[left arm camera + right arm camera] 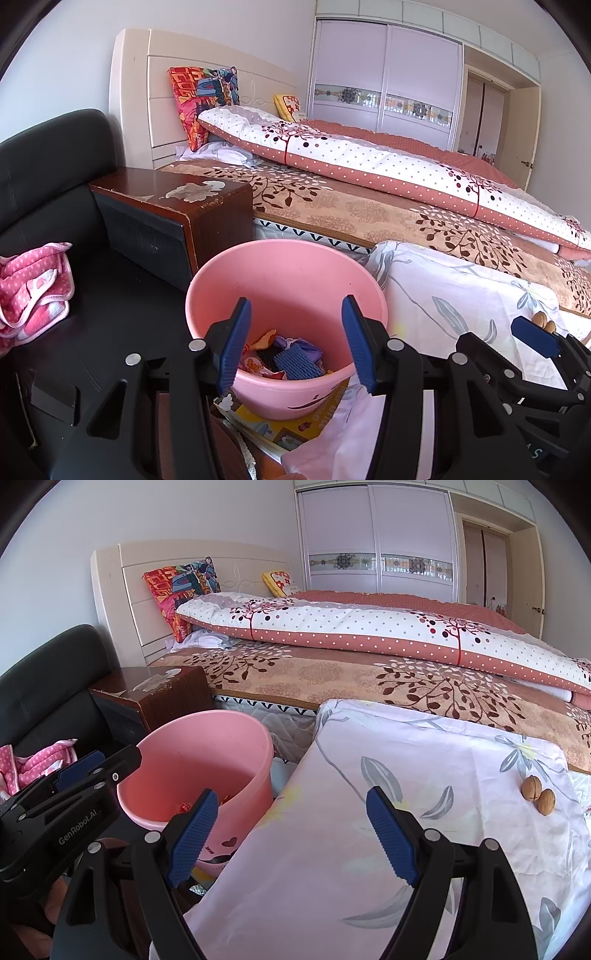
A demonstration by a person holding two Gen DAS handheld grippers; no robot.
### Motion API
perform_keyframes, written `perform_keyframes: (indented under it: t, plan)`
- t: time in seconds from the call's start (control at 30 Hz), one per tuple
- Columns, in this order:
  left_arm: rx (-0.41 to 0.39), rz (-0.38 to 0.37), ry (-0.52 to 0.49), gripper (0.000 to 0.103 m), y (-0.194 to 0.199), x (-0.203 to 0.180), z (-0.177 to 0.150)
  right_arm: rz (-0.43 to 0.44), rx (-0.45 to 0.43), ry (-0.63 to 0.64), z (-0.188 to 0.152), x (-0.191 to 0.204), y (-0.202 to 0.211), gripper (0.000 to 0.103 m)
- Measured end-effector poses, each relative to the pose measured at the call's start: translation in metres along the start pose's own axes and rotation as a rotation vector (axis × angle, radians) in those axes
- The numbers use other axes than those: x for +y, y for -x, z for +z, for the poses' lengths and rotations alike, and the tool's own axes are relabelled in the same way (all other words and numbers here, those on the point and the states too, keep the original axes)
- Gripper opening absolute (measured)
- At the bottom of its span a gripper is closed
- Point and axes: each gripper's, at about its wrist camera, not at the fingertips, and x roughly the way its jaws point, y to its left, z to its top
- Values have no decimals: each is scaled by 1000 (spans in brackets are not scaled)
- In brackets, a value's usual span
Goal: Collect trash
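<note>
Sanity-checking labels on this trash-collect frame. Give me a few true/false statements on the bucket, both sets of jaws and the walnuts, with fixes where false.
1. The pink bucket already has trash in it. True.
2. The left gripper holds a wrapper. False: its jaws stand open over the bucket with nothing between them.
3. Two walnuts lie on the floral cloth. True.
4. The right gripper is shut on a walnut. False: its jaws are open and empty, and the walnuts lie off to its right.
5. The bucket stands on the bed. False: it sits beside the bed, next to the dark wooden cabinet.
</note>
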Motion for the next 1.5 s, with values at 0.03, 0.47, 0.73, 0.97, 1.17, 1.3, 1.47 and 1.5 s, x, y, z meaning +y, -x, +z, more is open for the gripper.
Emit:
perform_keyframes:
  t: [0.03, 0.47, 0.73, 0.97, 1.17, 1.3, 1.47, 1.5]
  plan:
    - [-1, 0, -1, 51, 0, 0, 0, 0, 1, 0, 0, 0, 0, 81]
    - [-4, 2, -5, 51, 1, -1, 0, 1, 1, 0, -1, 1, 0, 81]
    - [-6, 3, -6, 51, 1, -2, 0, 0, 1, 2, -1, 1, 0, 81]
    - [-7, 4, -12, 51, 1, -2, 0, 0, 2, 1, -1, 1, 1, 81]
    - [-5, 4, -17, 51, 0, -3, 0, 0, 3, 1, -1, 2, 0, 81]
    - [-5, 3, -19, 51, 0, -4, 0, 0, 4, 1, -1, 2, 1, 81]
    - [-4, 3, -21, 51, 0, -4, -1, 0, 4, 1, -2, 2, 0, 81]
    - [-4, 3, -21, 51, 0, -4, -1, 0, 4, 1, -2, 2, 0, 81]
